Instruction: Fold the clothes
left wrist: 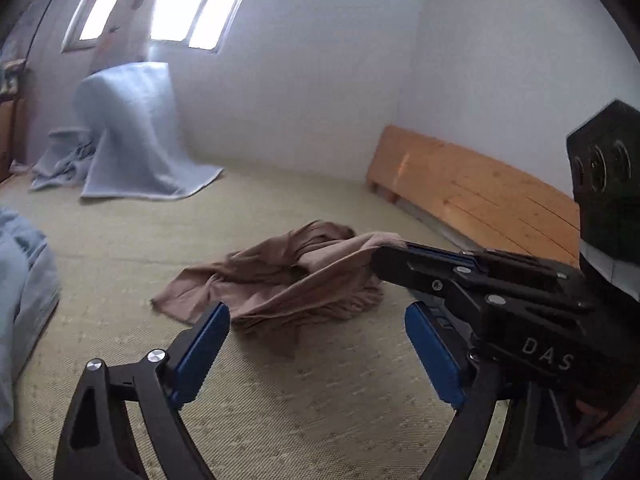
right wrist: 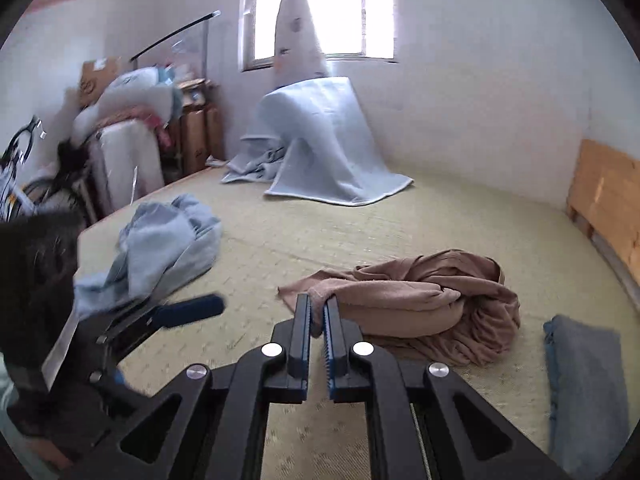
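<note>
A brown garment point(left wrist: 288, 280) lies crumpled on the straw-coloured mat point(left wrist: 320, 420). One edge of it is pulled up off the heap, and my right gripper point(left wrist: 386, 250) is shut on that edge. In the right wrist view the same gripper point(right wrist: 318, 312) pinches a fold of the brown garment point(right wrist: 420, 304) between its toothed blue pads. My left gripper point(left wrist: 320, 344) stands open just in front of the heap, with nothing between its blue pads. One of its fingers point(right wrist: 192, 308) shows blurred at the left of the right wrist view.
A crumpled light blue garment point(right wrist: 168, 240) lies on the mat to the left. A folded grey-blue cloth point(right wrist: 584, 380) lies at the right. A pale blue blanket point(right wrist: 320, 140) drapes something under the window. A wooden board point(left wrist: 480, 196) lines the right wall. Boxes, bedding and a bicycle point(right wrist: 24, 184) crowd the far left.
</note>
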### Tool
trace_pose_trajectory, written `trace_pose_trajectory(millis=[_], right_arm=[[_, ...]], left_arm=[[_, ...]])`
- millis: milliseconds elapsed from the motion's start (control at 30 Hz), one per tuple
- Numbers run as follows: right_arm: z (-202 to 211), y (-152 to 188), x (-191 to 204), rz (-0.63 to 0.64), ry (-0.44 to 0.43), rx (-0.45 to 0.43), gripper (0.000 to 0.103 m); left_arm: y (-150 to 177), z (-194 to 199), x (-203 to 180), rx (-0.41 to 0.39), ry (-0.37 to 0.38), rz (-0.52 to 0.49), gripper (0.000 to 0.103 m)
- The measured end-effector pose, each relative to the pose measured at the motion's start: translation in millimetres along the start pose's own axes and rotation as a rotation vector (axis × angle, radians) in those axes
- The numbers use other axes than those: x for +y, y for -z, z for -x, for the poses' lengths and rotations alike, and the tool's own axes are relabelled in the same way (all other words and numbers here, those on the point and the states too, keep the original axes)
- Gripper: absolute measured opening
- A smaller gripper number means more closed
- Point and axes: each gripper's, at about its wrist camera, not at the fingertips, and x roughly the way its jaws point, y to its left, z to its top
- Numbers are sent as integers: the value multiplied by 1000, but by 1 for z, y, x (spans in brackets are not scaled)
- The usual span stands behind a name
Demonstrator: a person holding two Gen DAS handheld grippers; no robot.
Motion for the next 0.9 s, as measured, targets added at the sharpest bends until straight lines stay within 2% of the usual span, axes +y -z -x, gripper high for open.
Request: trace_pose_trajectory(millis=[133,333,500,633,733,767,800,900], right_arm=[[13,2,0,19,-28,-10,5],[25,5,-19,1,-91,-2,4],[37,4,-24,48,-156,29,4],[44,5,-22,106,-216,56,4],[47,6,-18,133,-263,72,4],[47,7,-18,131,-266,72,4],[47,7,-19,129,-269,73,4],[44,7,-24,99,-265,67,5]], left_arm=[[-1,-1,-11,-24,8,-73,91],[9,-13,-39,-32,-69,-309,76],[18,-20,-55,-47,-94,-406,65],[19,-25,-65,-67,-105,-443,58],[21,-28,-68,-63,-118,-464,35],[21,-29,-68,-60,-123,-470,23],[22,-30,-69,-59,-132,-473,16],[21,-30,-64,-59,-150,-441,10]])
